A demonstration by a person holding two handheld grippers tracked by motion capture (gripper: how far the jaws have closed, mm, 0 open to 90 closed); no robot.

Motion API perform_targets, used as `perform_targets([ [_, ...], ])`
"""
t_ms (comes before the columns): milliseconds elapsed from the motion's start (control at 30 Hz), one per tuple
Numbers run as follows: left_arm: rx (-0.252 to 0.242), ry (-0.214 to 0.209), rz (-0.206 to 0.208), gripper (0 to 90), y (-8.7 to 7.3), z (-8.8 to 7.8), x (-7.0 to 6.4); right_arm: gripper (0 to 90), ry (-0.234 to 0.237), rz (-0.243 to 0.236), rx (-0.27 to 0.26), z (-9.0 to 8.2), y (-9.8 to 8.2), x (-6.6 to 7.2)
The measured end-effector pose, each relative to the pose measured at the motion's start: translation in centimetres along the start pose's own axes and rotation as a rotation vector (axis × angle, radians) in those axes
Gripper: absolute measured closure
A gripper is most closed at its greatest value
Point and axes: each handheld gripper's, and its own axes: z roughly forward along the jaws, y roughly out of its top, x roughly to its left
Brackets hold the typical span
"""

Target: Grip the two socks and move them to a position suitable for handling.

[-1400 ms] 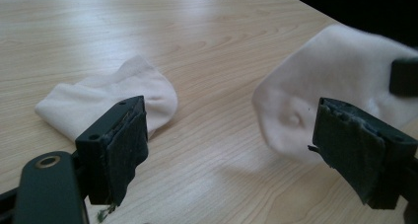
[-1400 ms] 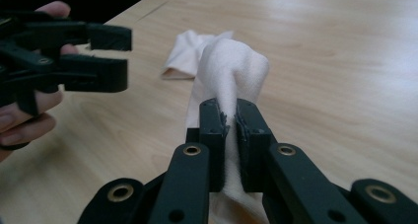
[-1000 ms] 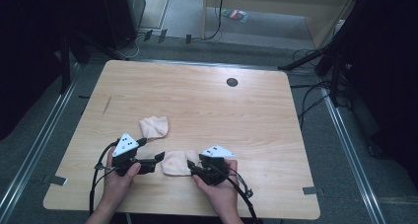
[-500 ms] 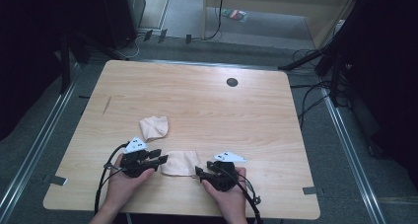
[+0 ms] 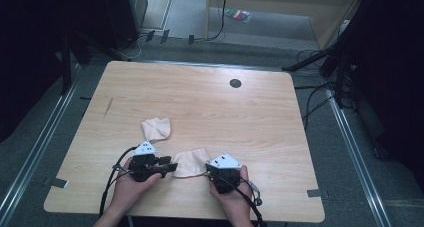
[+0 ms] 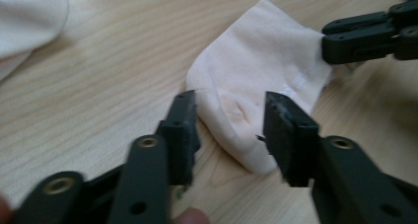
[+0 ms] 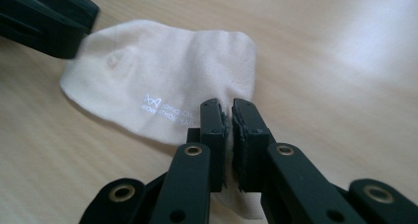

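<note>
Right gripper view shows white print on the sock (image 7: pixel 162 81), jaws pinching its edge; left jaws spread.

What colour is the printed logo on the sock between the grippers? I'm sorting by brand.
White, on the pale peach sock; clearest in the right gripper view.

- The tabletop (image 5: pixel 200 102) is pale wood with a fine lengthwise grain, marked by one small dark round spot (image 5: pixel 235 83) near its far edge.
- The near sock (image 5: pixel 190 163) is pale peach-cream, with small white printed lettering (image 7: pixel 167 111) near one edge.
- The far sock (image 5: pixel 155 129) is the same pale peach colour.
- The left gripper (image 6: pixel 229 130) and the right gripper (image 7: pixel 229 118) have matt black jaws with brass-coloured rivets.
- Each gripper carries a light grey three-cornered plate.
- The floor (image 5: pixel 320 152) is dark grey.
</note>
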Motion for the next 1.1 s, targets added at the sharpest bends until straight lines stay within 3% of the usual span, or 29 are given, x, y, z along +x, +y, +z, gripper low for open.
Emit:
perform_targets([
  [133,-0.062,-0.015,-0.04,48.4,0.2,-1.2,1.1,84.6,-0.057,-0.107,-0.069,-1.1,0.7,0.1],
  [167,-0.062,-0.015,-0.04,48.6,0.2,-1.2,1.1,84.6,-0.057,-0.107,-0.069,-1.1,0.7,0.1],
  [200,-0.069,-0.014,-0.058,49.4,0.2,-1.5,1.5,84.1,-0.076,-0.185,-0.116,-1.3,1.0,0.9],
  [233,-0.064,-0.015,-0.065,50.1,0.1,-1.5,1.7,83.8,-0.076,-0.208,-0.129,-1.4,1.1,1.3],
  [333,-0.015,-0.018,-0.075,56.2,0.0,-1.0,1.7,83.0,-0.074,-0.324,-0.16,-1.2,1.2,3.1],
  [367,-0.015,-0.018,-0.075,59.7,0.0,-1.0,1.7,83.0,-0.074,-0.324,-0.16,-1.2,1.2,3.1],
  [400,0.024,0.001,-0.067,59.7,-0.2,-0.5,1.6,83.0,-0.07,-0.35,-0.17,-1.1,1.2,3.7],
  [433,0.057,0.02,-0.054,71.6,-0.3,-0.1,1.3,83.0,-0.031,-0.369,-0.187,-0.9,1.3,4.6],
  [567,0.074,0.018,-0.051,84.3,-0.4,0.4,0.9,83.0,-0.002,-0.342,-0.191,-0.6,1.4,5.1],
  [700,0.085,-0.003,-0.055,85.0,-0.4,0.7,0.5,82.7,0.031,-0.351,-0.181,-0.1,1.2,5.6],
  [733,0.081,-0.012,-0.071,84.7,-0.4,0.9,0.4,81.2,0.05,-0.38,-0.172,0.4,1.0,6.3],
  [833,0.079,-0.009,-0.07,84.5,-0.4,0.9,0.5,71.4,0.143,-0.376,-0.131,1.3,0.8,6.8],
  [900,0.073,-0.003,-0.074,84.0,-0.4,0.8,0.7,58.2,0.263,-0.318,-0.128,1.5,0.9,6.5],
  [967,0.072,-0.003,-0.071,83.8,-0.4,0.7,0.8,53.0,0.356,-0.231,-0.157,1.1,1.2,5.7],
  [1067,0.069,0.001,-0.07,83.7,-0.4,0.6,0.9,52.3,0.458,-0.107,-0.21,-0.1,1.6,3.6],
  [1100,0.067,0.003,-0.068,83.8,-0.4,0.7,0.9,54.8,0.462,-0.072,-0.215,-0.3,1.5,2.8],
])
